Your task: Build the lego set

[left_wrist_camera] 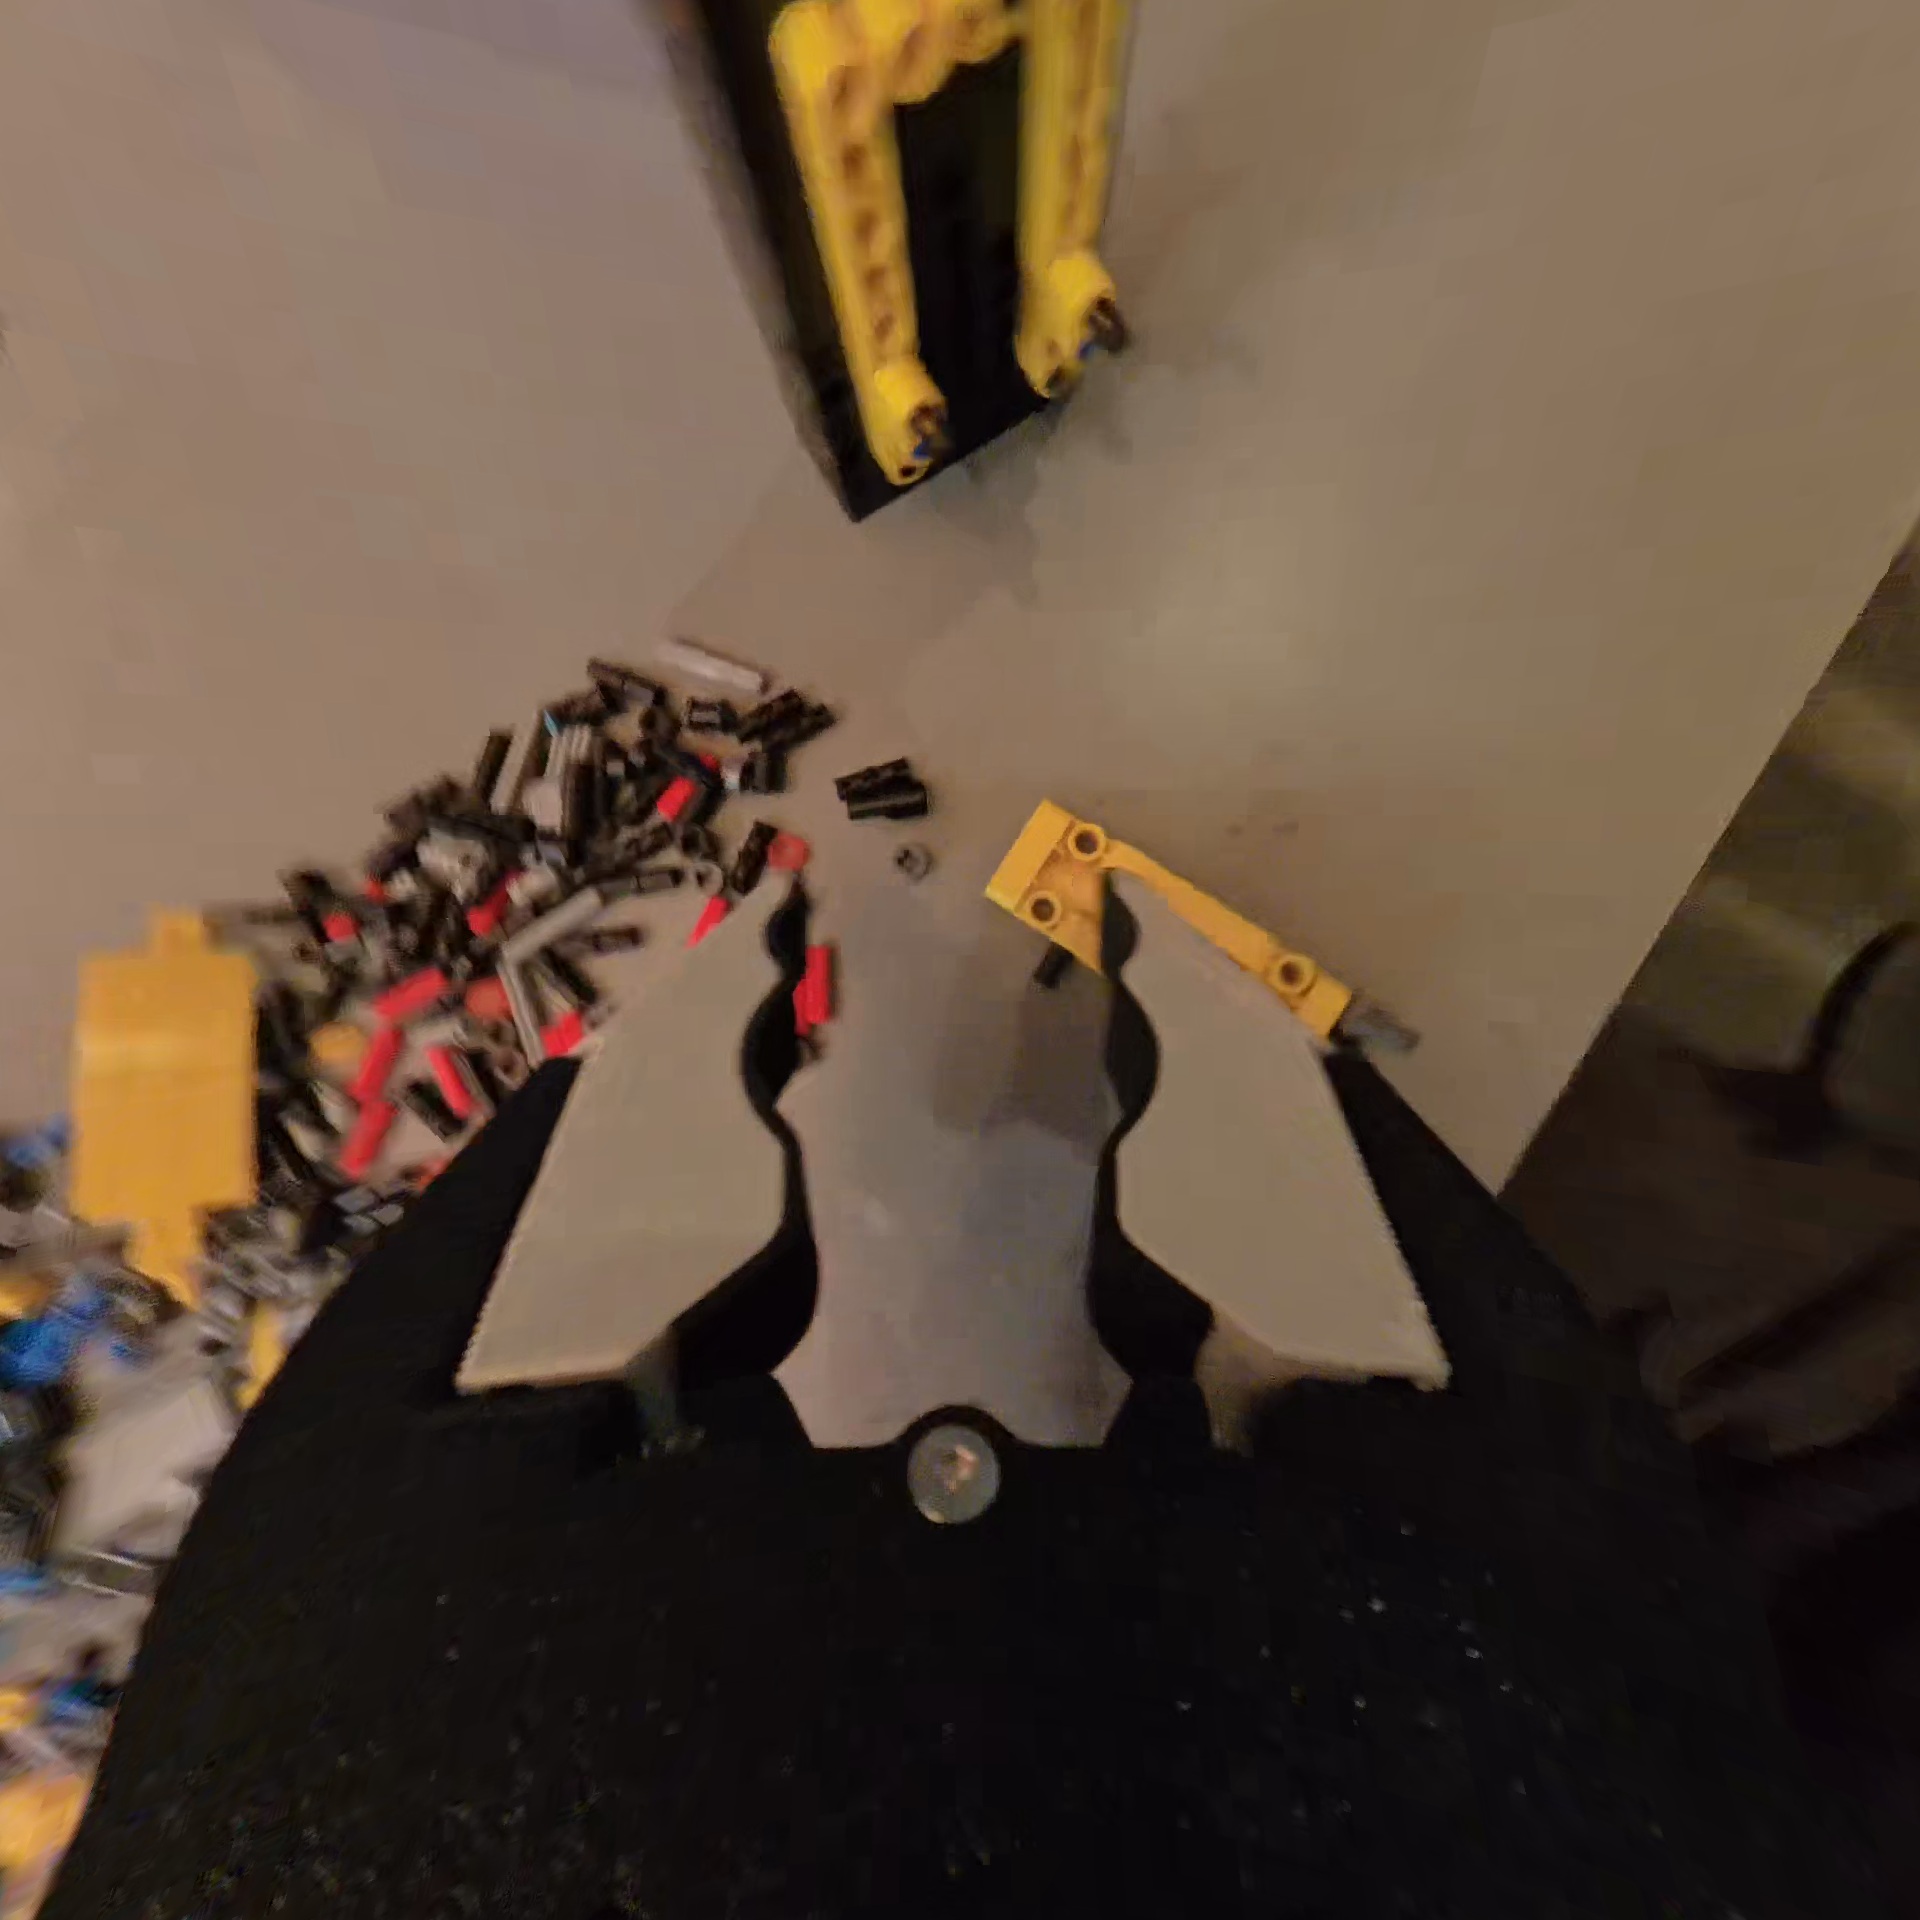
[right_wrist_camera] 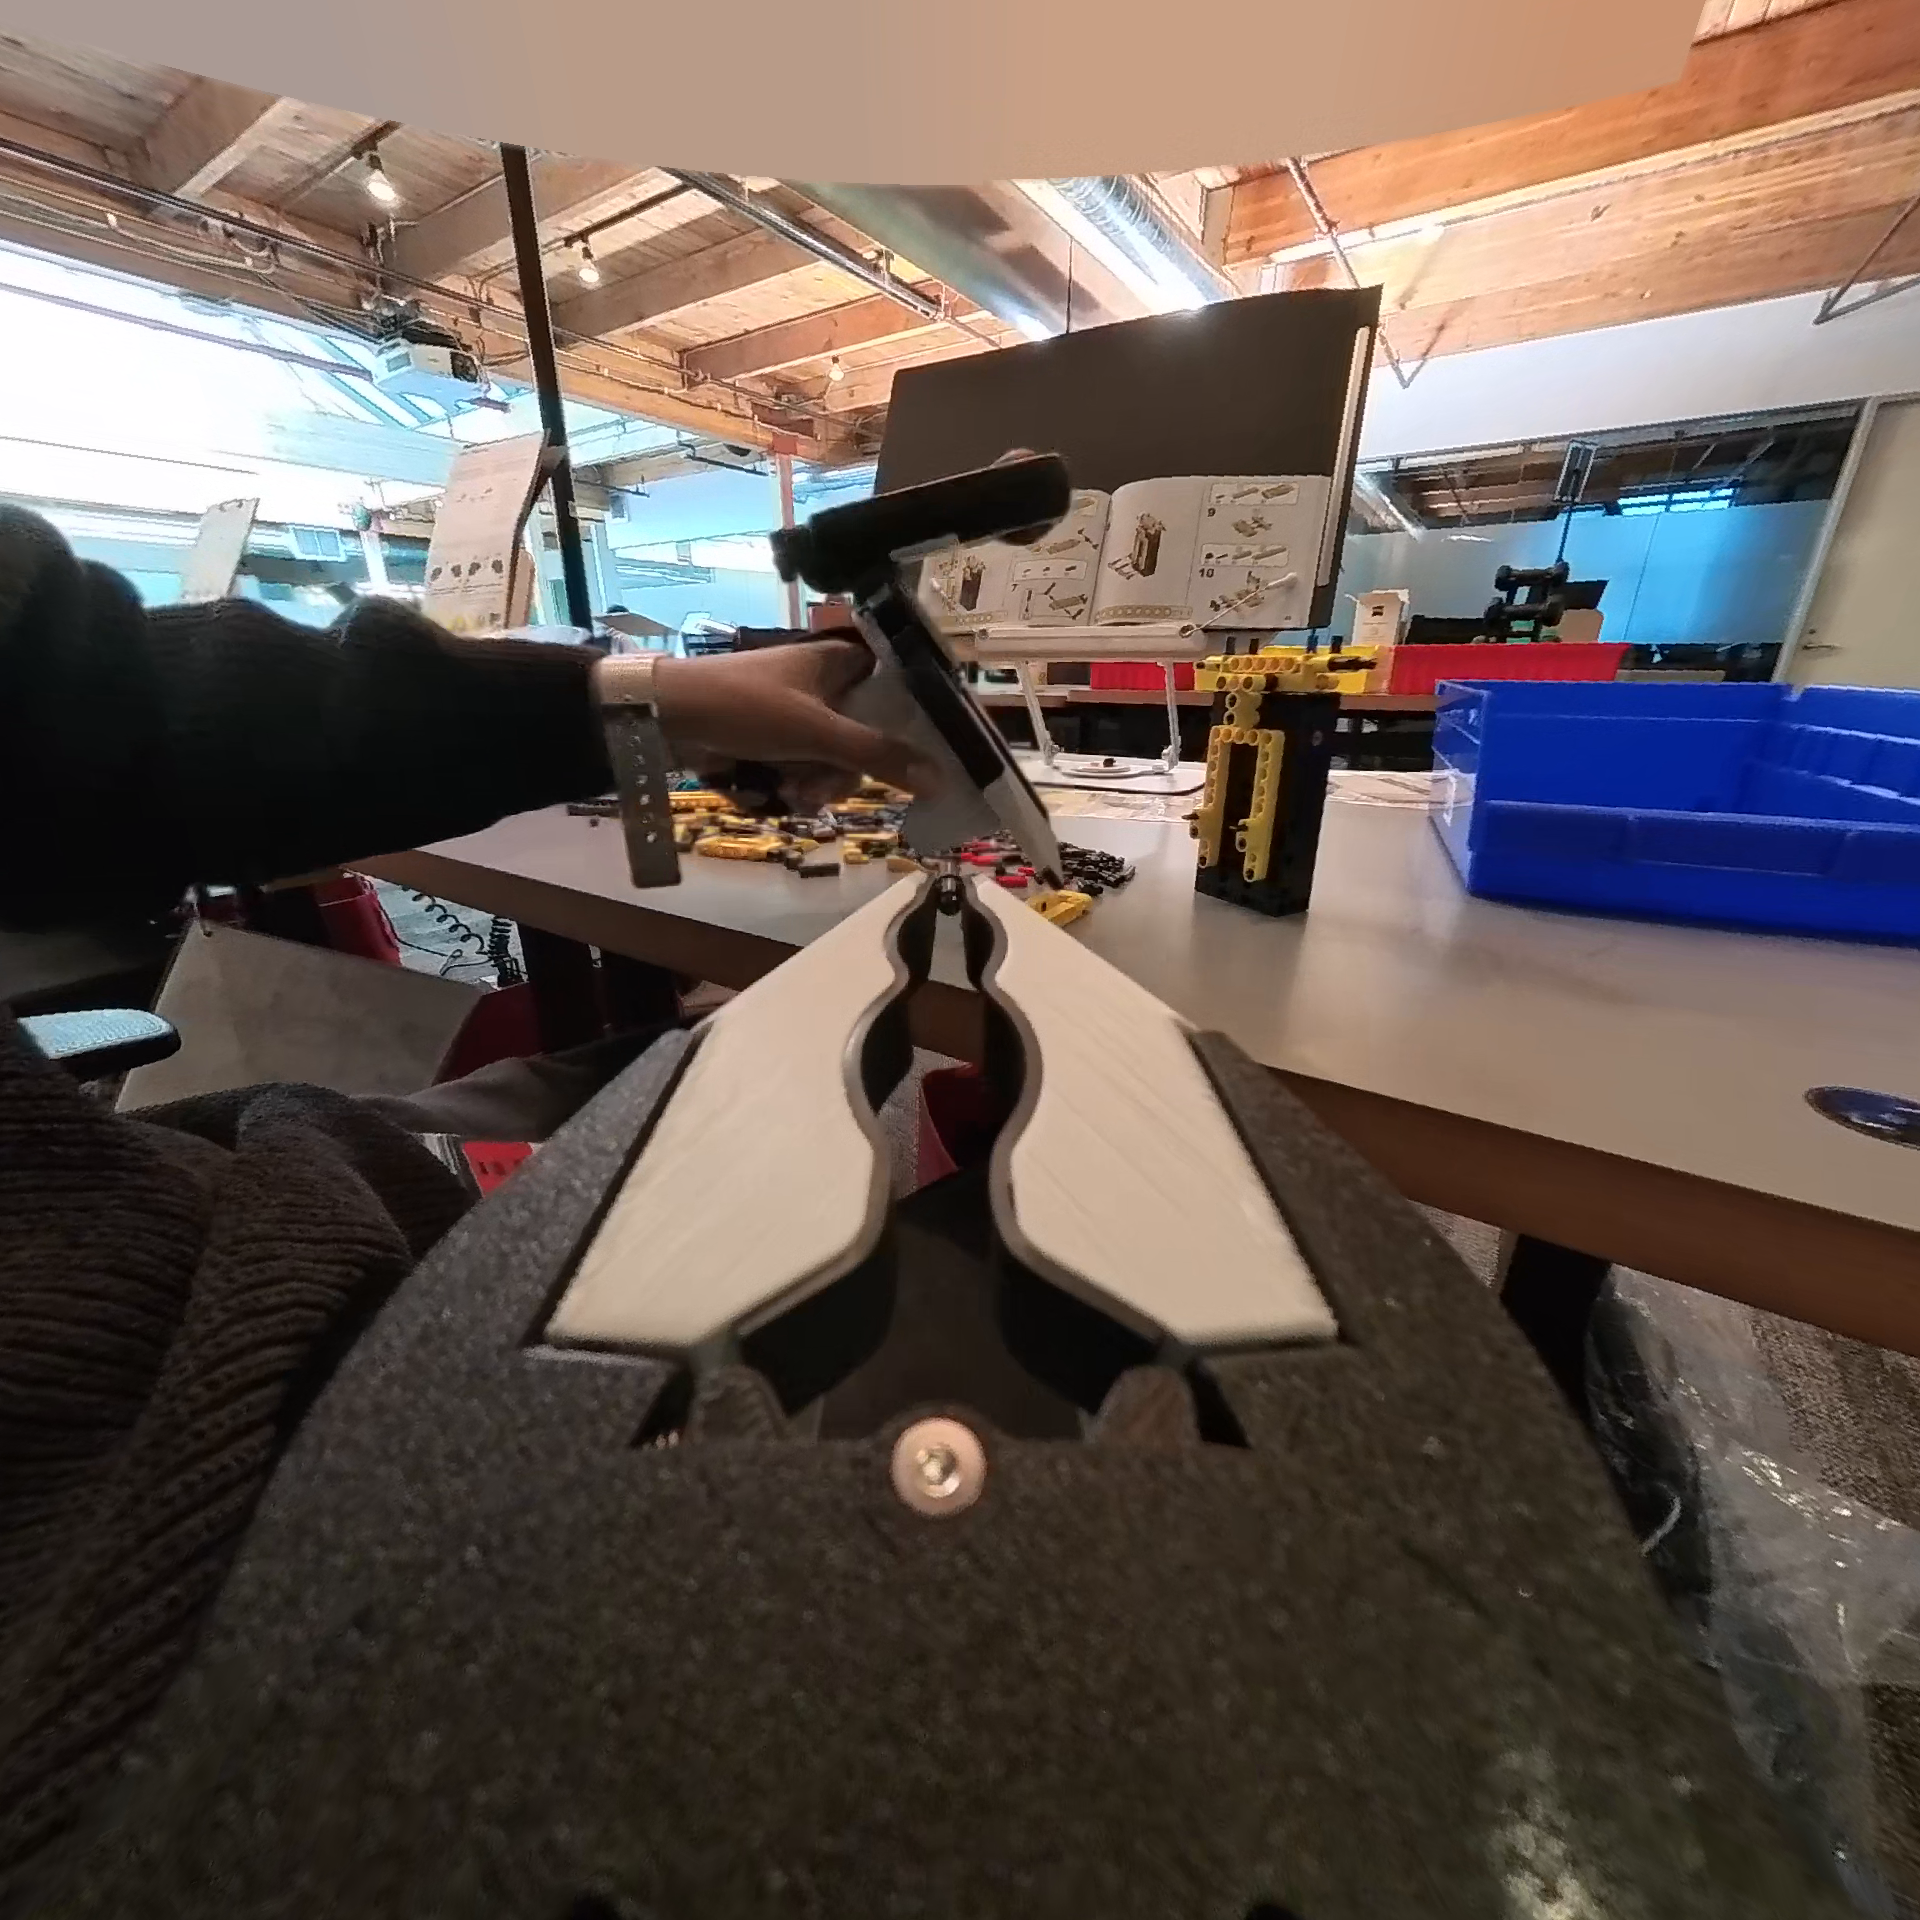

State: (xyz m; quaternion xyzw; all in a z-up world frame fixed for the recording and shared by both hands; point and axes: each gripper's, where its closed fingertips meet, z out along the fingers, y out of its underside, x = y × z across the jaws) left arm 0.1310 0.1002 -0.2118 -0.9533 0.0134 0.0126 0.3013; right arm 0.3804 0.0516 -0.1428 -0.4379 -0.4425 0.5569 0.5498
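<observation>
My left gripper [left_wrist_camera: 951, 904] is open and empty, pointing down at the grey table [left_wrist_camera: 1351, 644]. Its right fingertip [left_wrist_camera: 1117, 914] lies over a yellow angled beam [left_wrist_camera: 1049, 878]; its left fingertip [left_wrist_camera: 784, 920] is beside a red pin [left_wrist_camera: 814, 992] at the edge of a pile of black and red pins [left_wrist_camera: 540, 883]. A black and yellow model [left_wrist_camera: 935, 260] stands farther off. My right gripper [right_wrist_camera: 948, 883] is shut on a small black pin [right_wrist_camera: 948, 896], held off the table's near edge. The left gripper [right_wrist_camera: 997, 831] shows there too, held by a hand.
A blue bin [right_wrist_camera: 1683, 810] sits at the table's right, the model [right_wrist_camera: 1262, 790] left of it. An open instruction booklet [right_wrist_camera: 1143, 561] rests on a stand behind. A yellow panel [left_wrist_camera: 166, 1070] and blue parts lie at the pile's left. The table edge [left_wrist_camera: 1683, 862] runs to the right. There is about 25 cm between the tips of the two grippers.
</observation>
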